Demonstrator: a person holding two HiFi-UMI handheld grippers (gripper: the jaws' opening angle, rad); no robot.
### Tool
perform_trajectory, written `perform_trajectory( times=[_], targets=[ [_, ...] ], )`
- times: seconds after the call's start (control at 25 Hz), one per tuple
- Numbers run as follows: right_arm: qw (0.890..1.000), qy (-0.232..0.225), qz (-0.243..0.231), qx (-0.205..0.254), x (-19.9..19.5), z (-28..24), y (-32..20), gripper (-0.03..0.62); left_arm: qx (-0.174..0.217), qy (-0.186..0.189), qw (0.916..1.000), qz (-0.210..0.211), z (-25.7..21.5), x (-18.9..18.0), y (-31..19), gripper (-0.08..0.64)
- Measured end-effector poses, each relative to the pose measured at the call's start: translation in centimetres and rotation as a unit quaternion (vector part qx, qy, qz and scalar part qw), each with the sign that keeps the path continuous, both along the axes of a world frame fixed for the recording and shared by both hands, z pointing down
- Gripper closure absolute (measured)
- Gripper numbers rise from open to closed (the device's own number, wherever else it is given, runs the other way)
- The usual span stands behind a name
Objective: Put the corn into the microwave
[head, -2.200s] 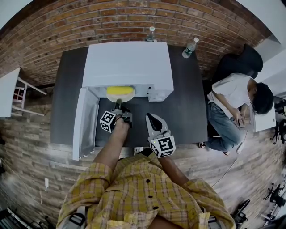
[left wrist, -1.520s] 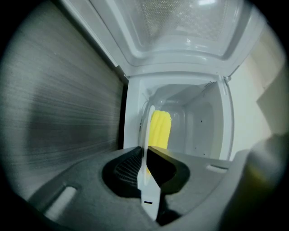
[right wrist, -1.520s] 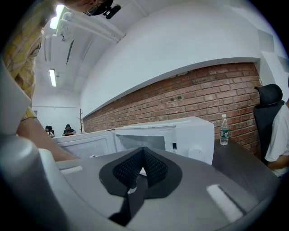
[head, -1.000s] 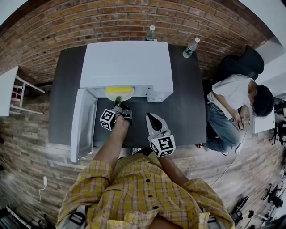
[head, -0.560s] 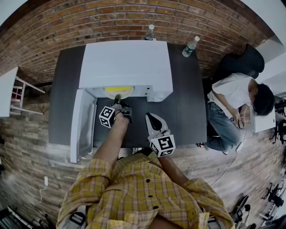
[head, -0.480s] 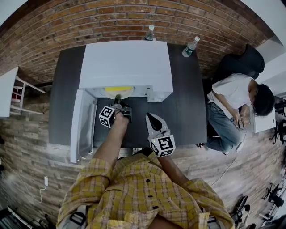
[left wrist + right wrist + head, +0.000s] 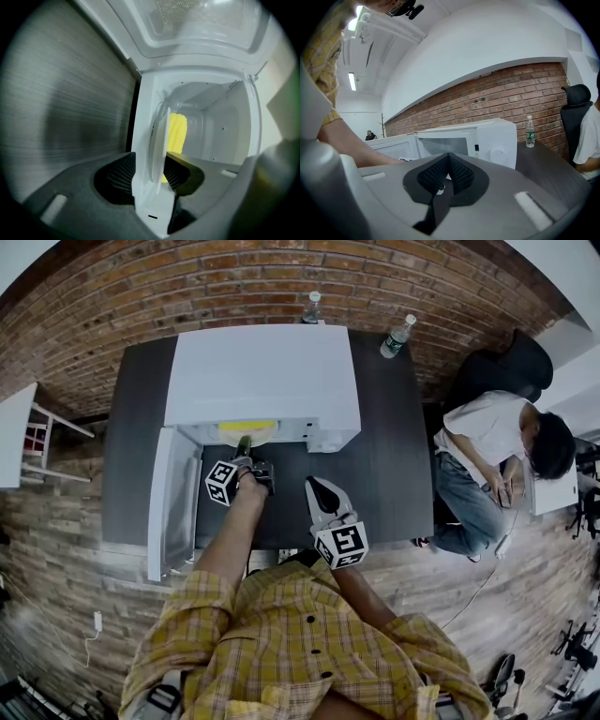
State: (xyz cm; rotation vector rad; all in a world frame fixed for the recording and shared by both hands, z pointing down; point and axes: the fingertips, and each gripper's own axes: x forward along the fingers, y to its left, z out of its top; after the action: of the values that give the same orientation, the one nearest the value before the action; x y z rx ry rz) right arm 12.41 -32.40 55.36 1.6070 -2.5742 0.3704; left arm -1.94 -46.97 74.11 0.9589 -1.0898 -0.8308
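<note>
Spreading the jaws of the left gripper [image 7: 246, 454] just now, rim of the plate [image 7: 158, 136] between them, probably untouched; stiff, breakable, best gripped there, light corn [image 7: 178, 131] aboard; holding right gripper [image 7: 317, 491] closed, empty.

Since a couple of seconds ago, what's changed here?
The left gripper pushed the plate of corn deeper into the microwave; its jaws have just been opening, letting go, the plate rim between them. The right gripper, shut, and the open door stayed put.
</note>
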Motion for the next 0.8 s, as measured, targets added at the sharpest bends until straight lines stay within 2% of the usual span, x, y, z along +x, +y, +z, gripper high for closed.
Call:
perform_trajectory(
  times=[0.24, 0.8],
  targets=[
    [1.000, 0.000, 0.000, 0.000, -0.1, -0.1, 0.3, 0.589, 0.020, 0.008, 0.9997, 0.008, -0.7, 0.1, 0.5, 0.365],
    [1.000, -0.002, 0.006, 0.016, -1.2, -1.3, 2.0, 0.589, 0.046, 0.020, 0.9984, 0.026, -3.5, -0.5, 4.5, 0.367]
  ],
)
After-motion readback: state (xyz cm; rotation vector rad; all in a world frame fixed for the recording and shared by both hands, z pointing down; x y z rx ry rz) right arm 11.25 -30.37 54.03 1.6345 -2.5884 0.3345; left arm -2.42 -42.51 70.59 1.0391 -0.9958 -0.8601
